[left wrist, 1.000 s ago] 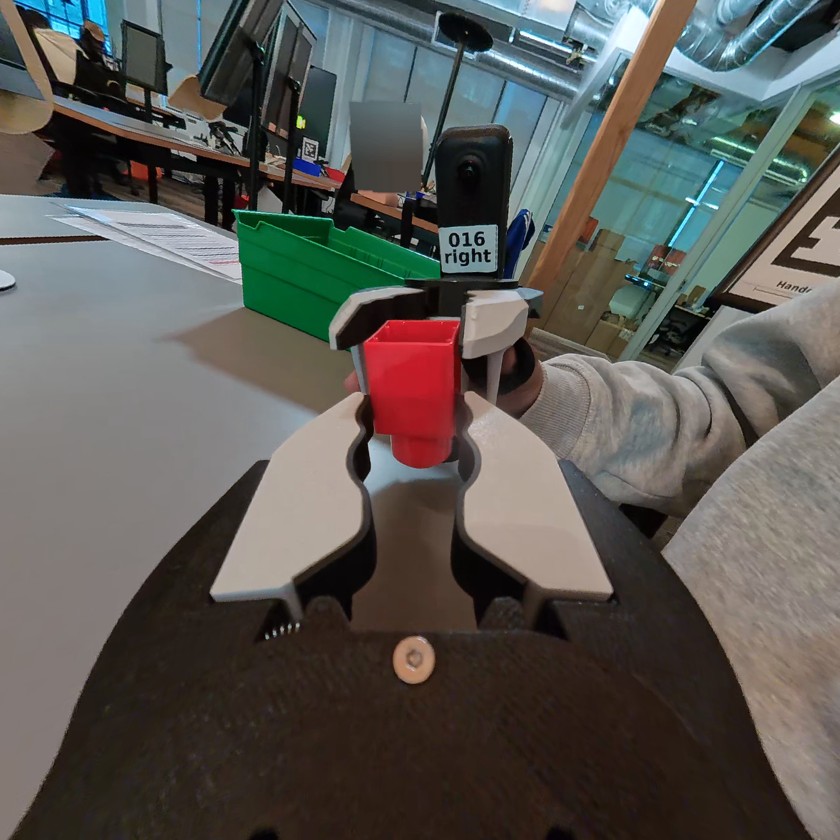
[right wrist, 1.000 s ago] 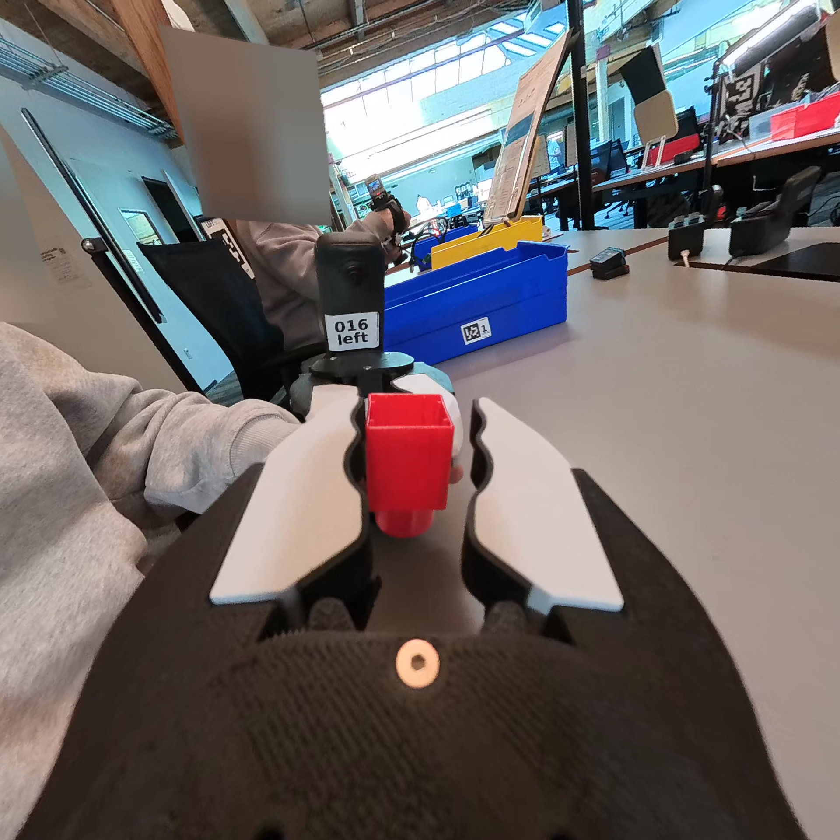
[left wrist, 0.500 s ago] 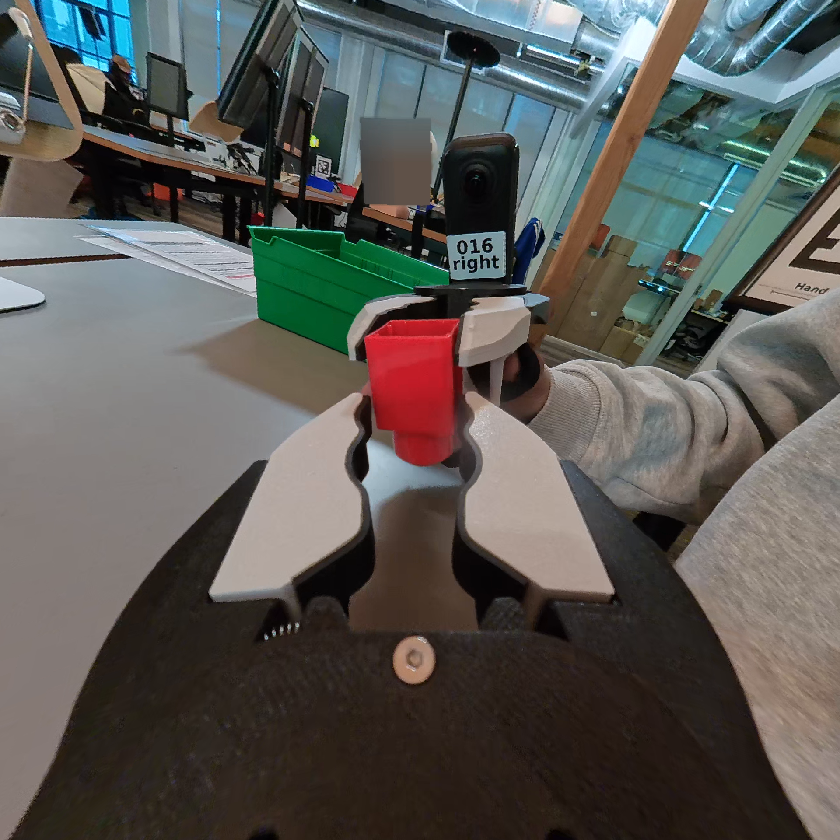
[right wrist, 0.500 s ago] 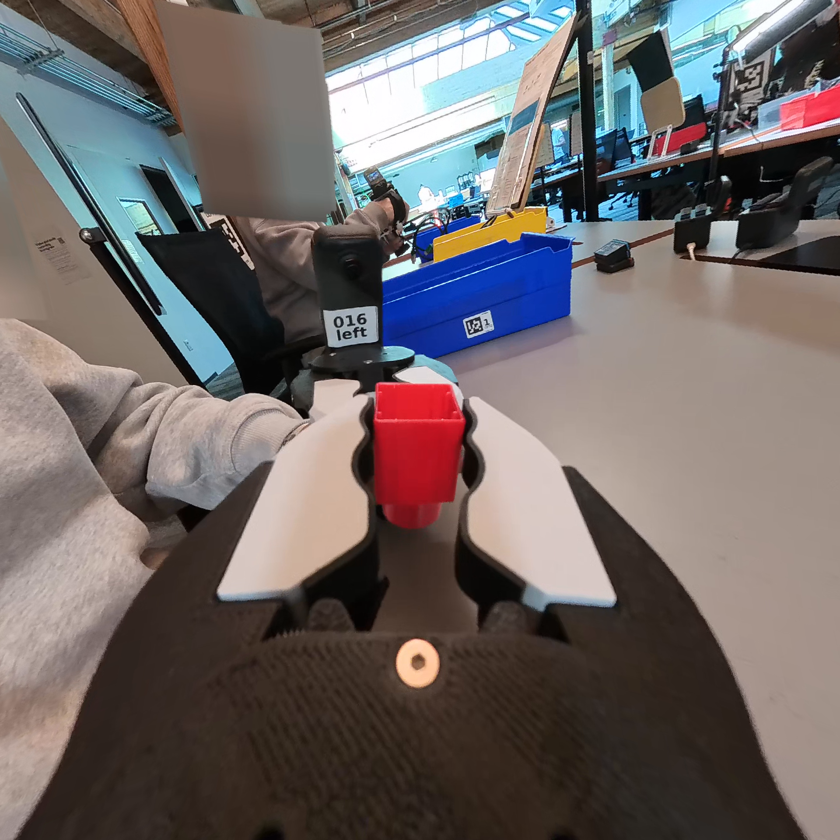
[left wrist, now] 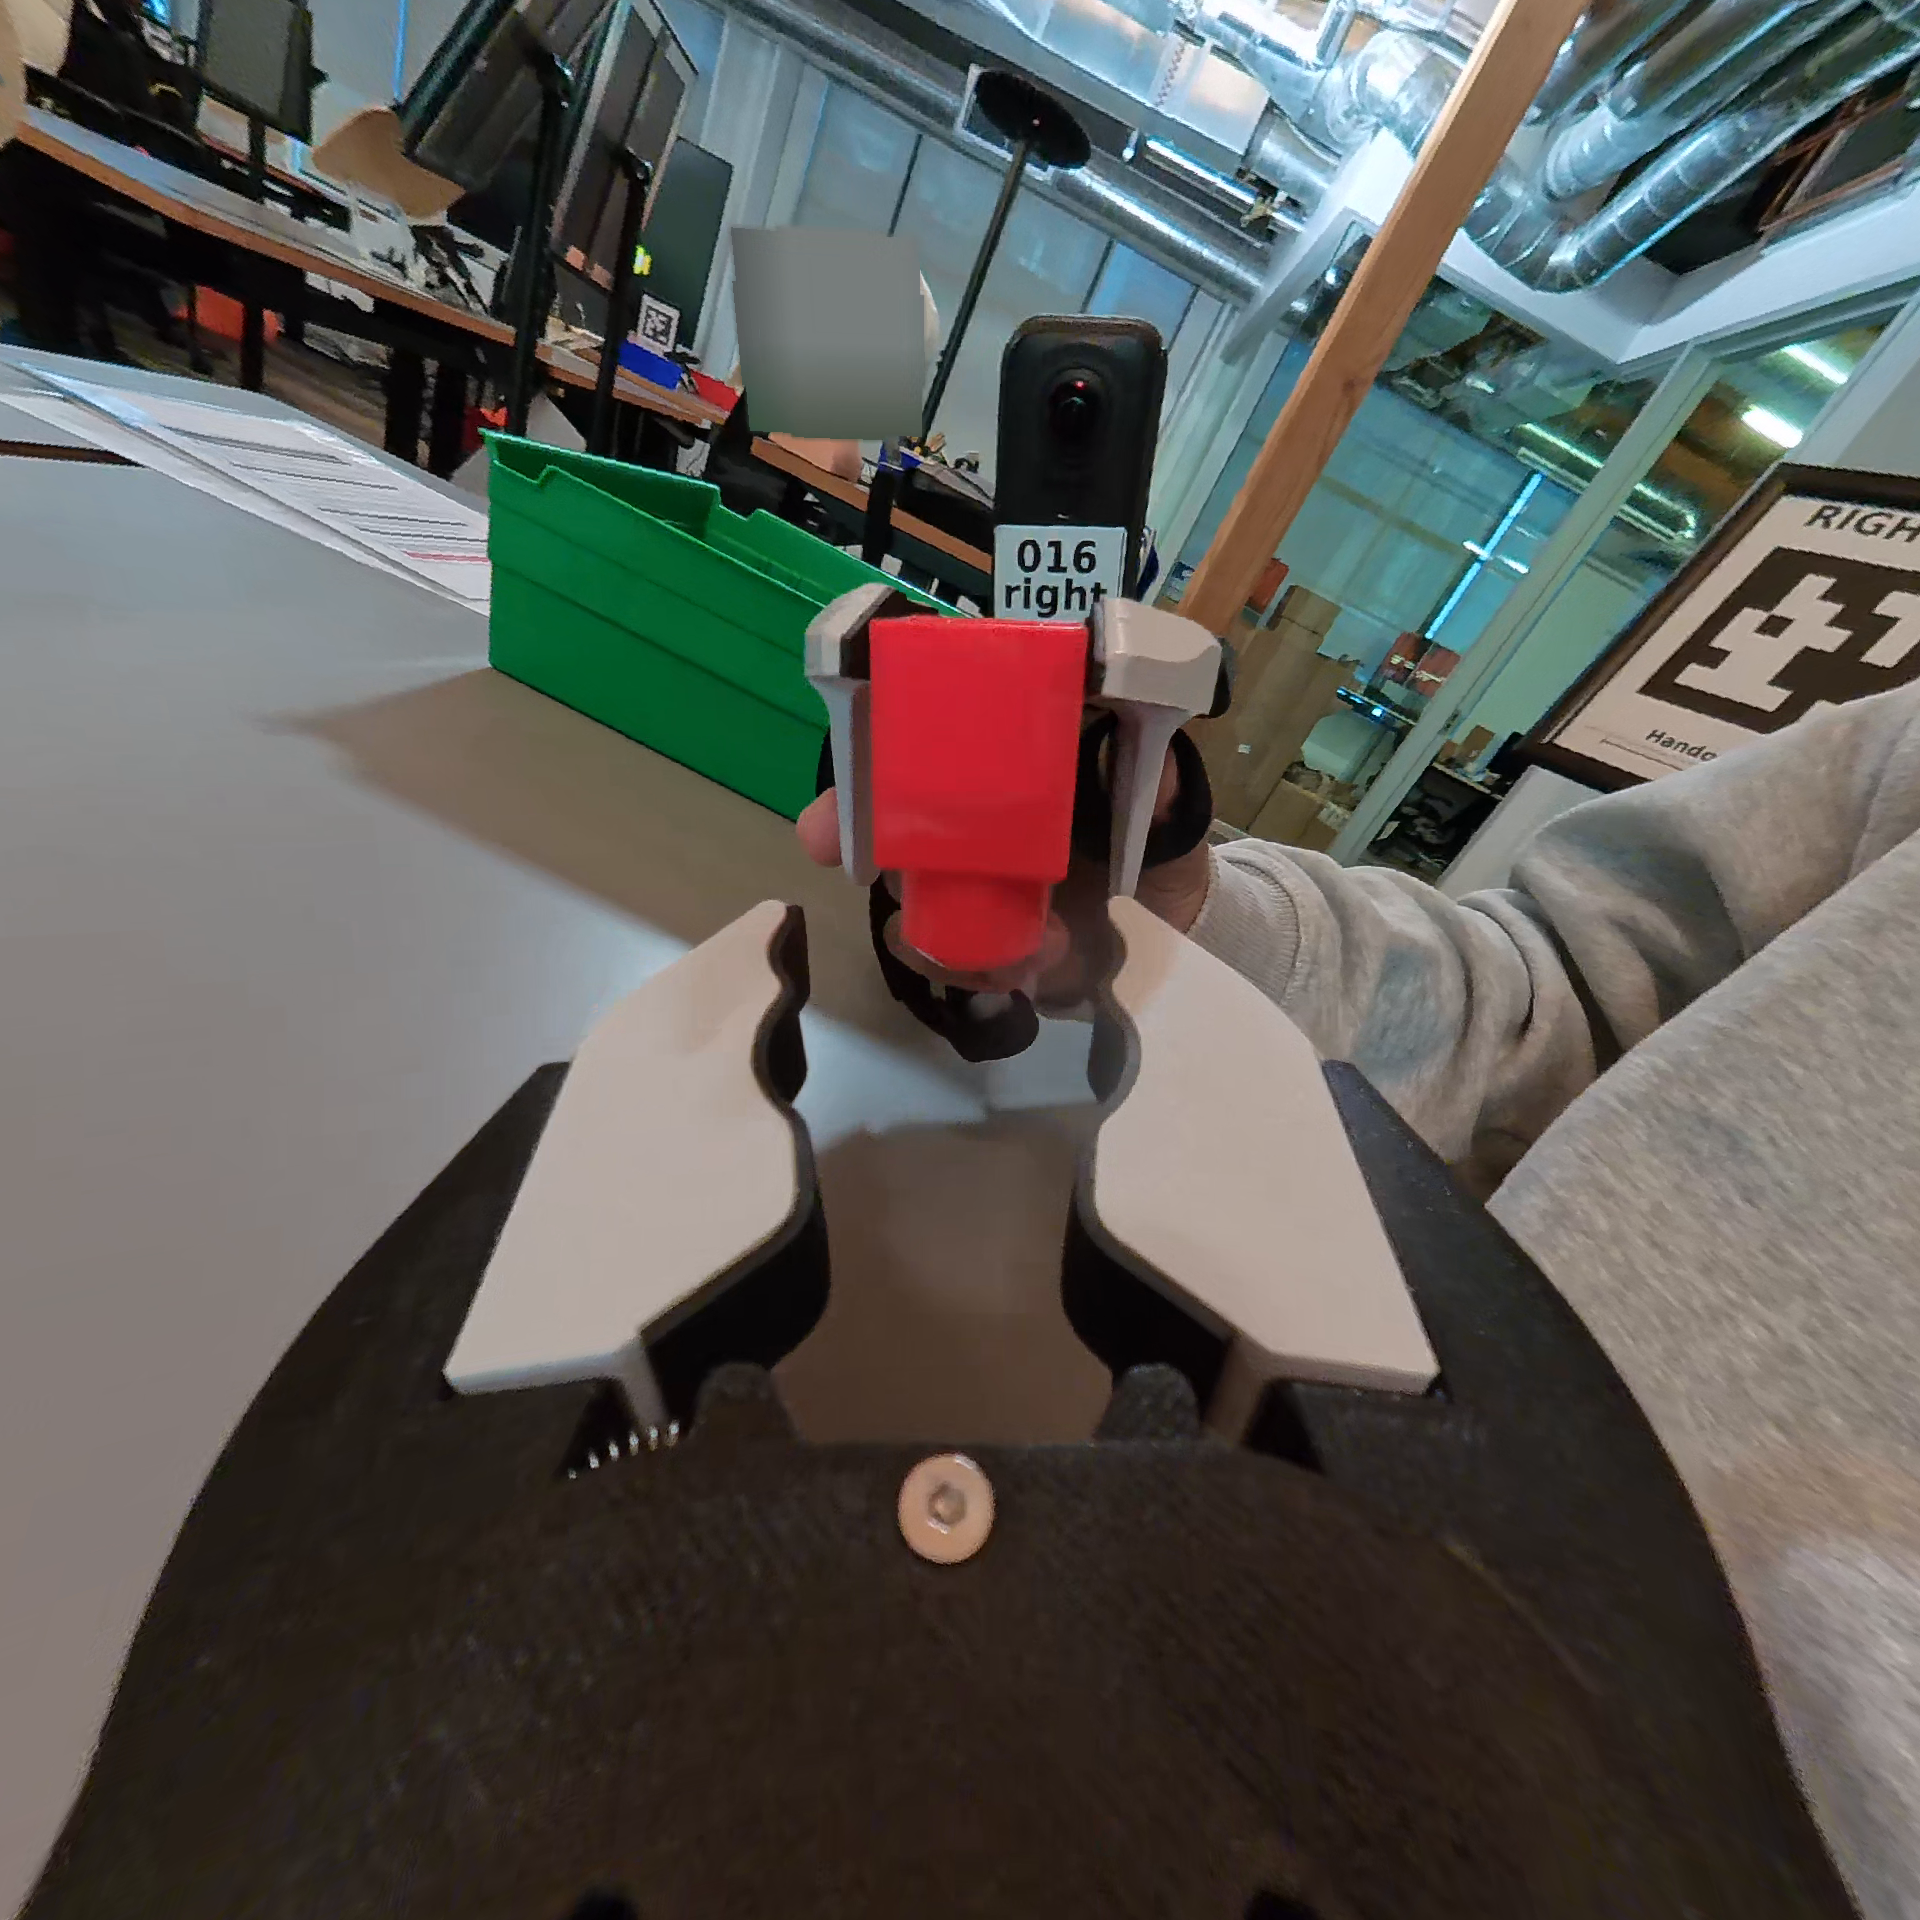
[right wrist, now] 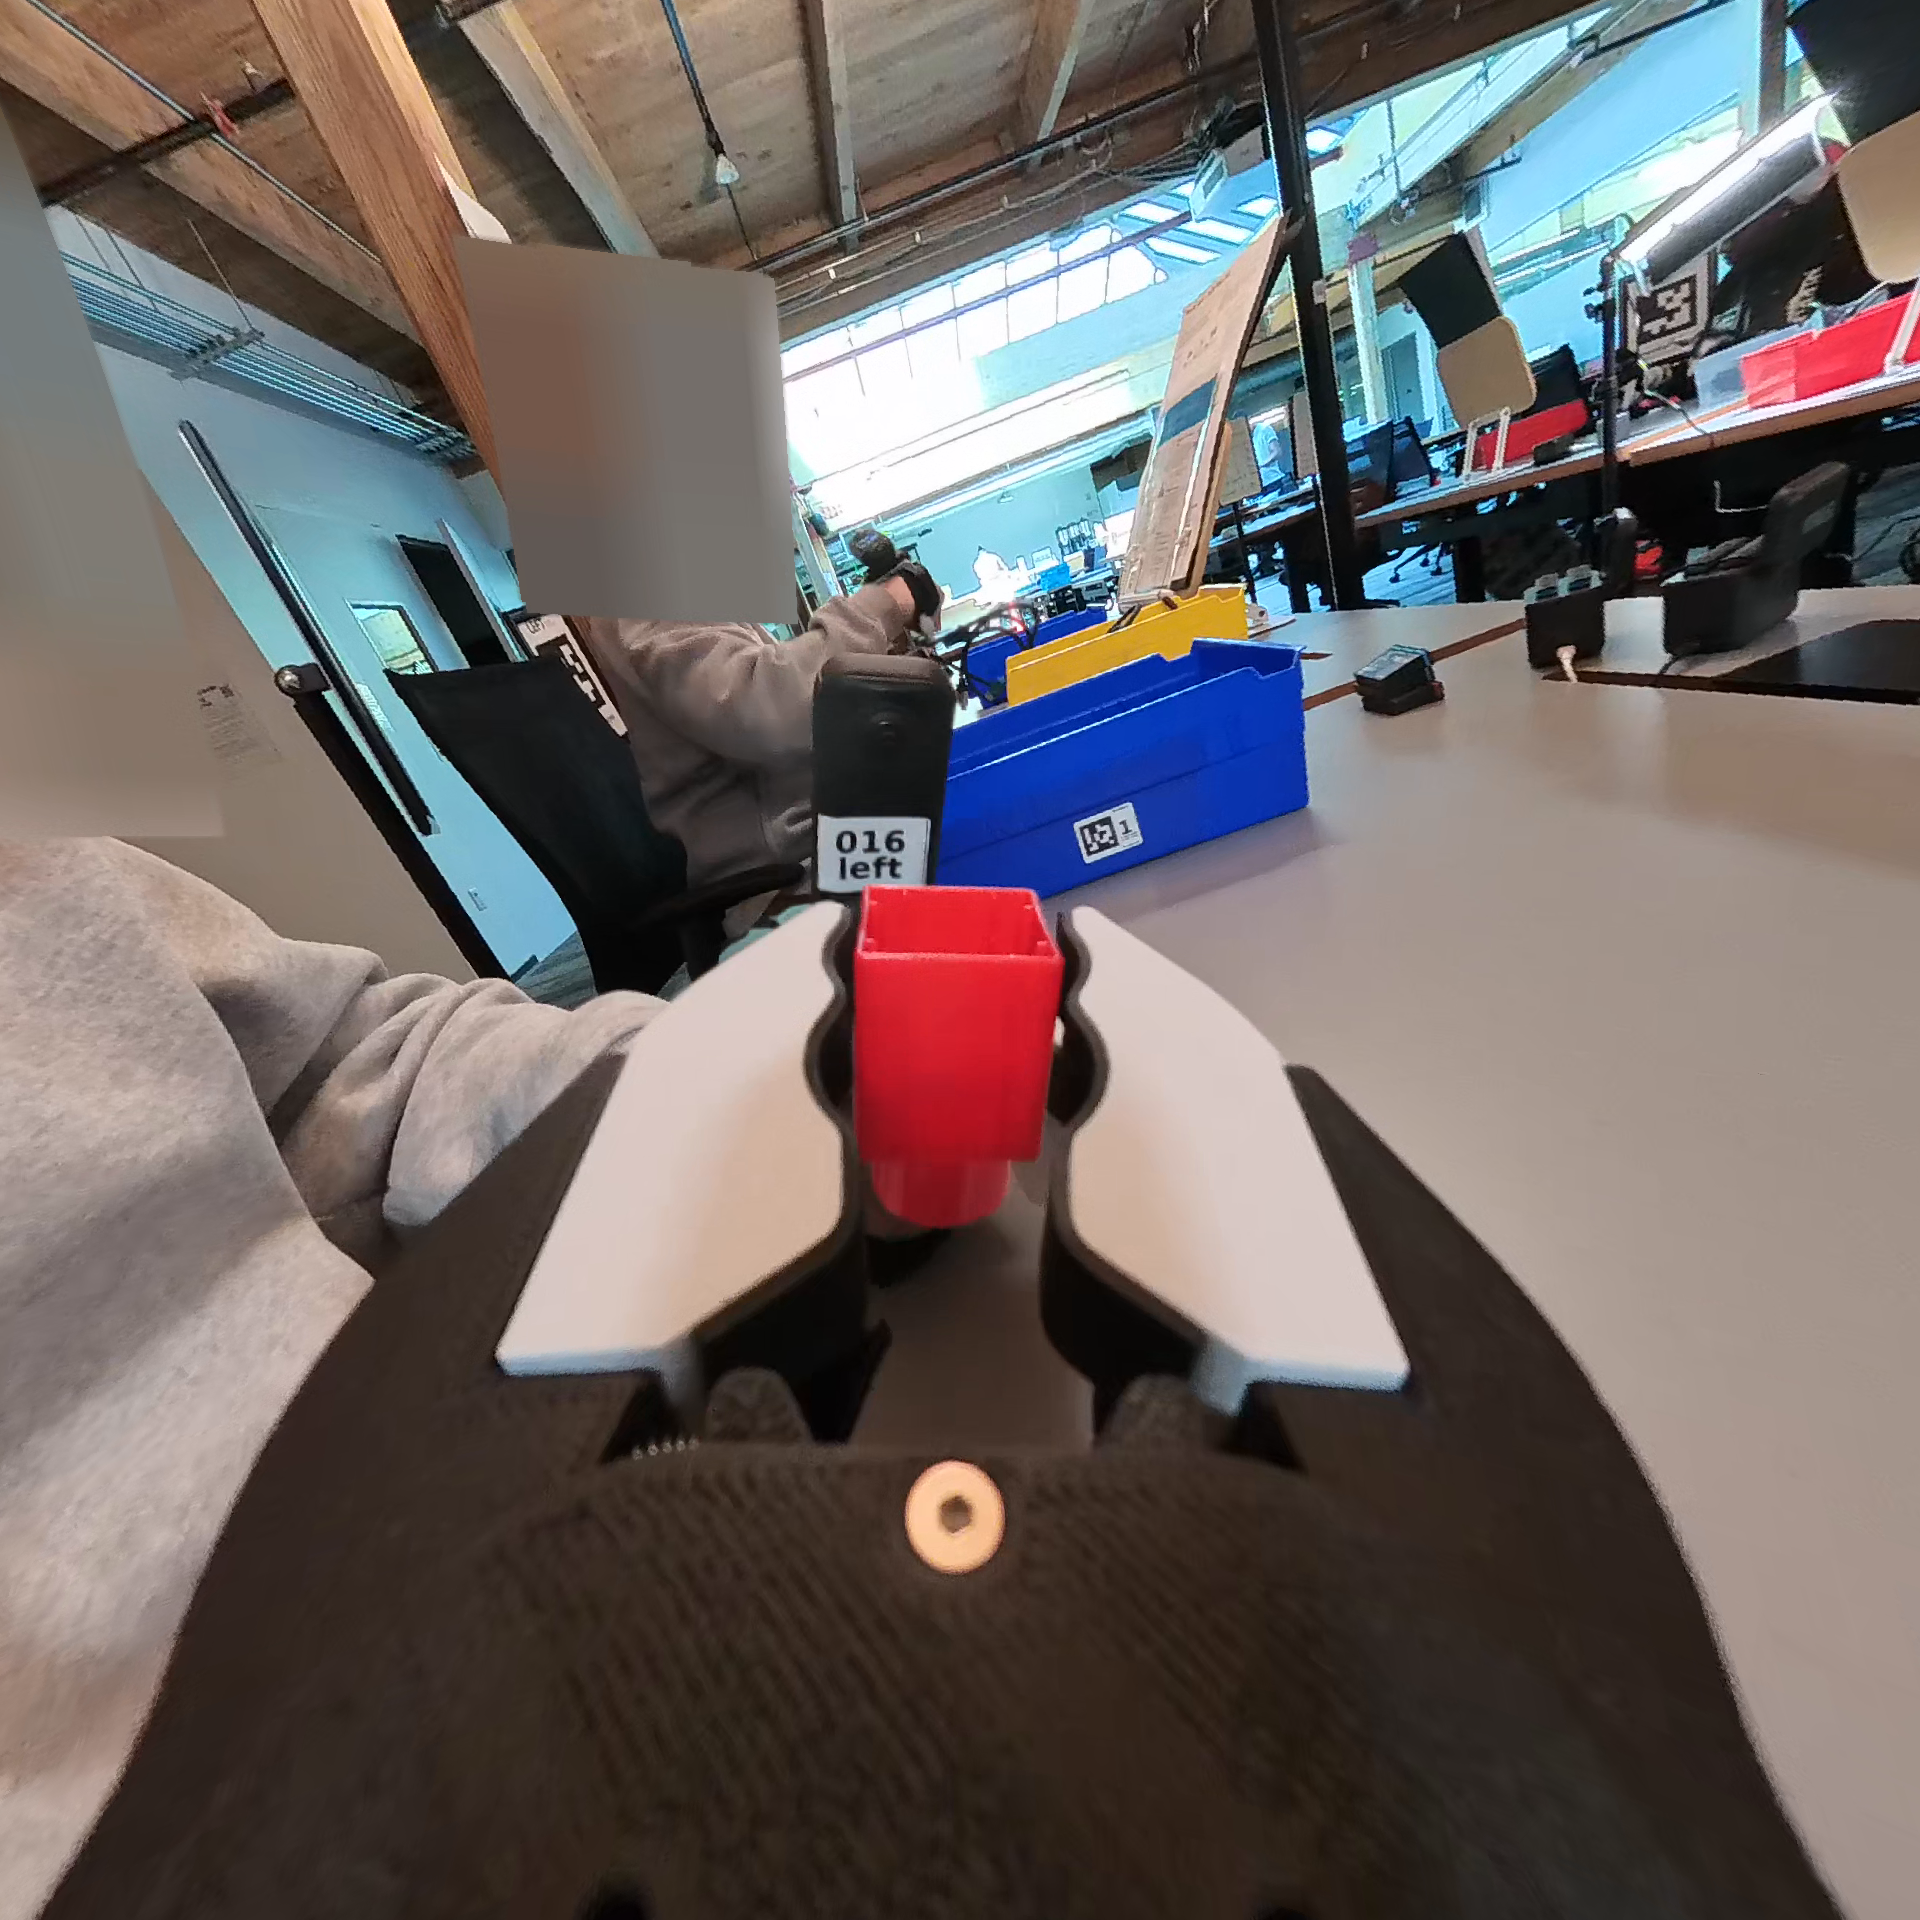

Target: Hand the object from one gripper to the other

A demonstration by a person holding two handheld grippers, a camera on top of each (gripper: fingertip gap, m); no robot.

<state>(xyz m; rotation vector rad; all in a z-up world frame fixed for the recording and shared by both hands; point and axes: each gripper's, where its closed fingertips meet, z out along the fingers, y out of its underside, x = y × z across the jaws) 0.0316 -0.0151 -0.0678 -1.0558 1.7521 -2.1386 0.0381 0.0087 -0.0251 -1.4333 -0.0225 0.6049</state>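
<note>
Red plastic funnel-shaped piece [right wrist: 951, 1039] (square hollow top, round stub below), upright, clamped in right gripper [right wrist: 951, 997] jaws, left gripper [left wrist: 948, 977] at 12 o'clock, jaws wide, empty, above grey worktop [left wrist: 260, 935].

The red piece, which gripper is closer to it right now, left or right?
Right. The right gripper is shut on the red piece, a finger on each side. The left gripper is open, its tips just short of the piece and not touching it.
</note>
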